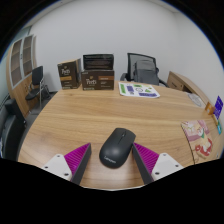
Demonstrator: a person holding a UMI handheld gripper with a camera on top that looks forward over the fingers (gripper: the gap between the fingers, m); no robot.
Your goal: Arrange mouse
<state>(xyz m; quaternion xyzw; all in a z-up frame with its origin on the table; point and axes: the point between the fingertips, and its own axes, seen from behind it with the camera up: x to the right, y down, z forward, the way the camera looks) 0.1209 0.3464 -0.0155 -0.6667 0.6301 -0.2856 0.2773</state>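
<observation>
Sitting on the wooden table (70, 120), the black mouse (117, 147) lies between the spread-apart tongs (112, 160), untouched. Probably light, hard and slick; I'd pinch its narrow flanks mid-body.

Black mouse on the wooden table

The mouse (116, 147) lies flat near the table's (90, 115) front edge, its narrower end pointing away.
</observation>
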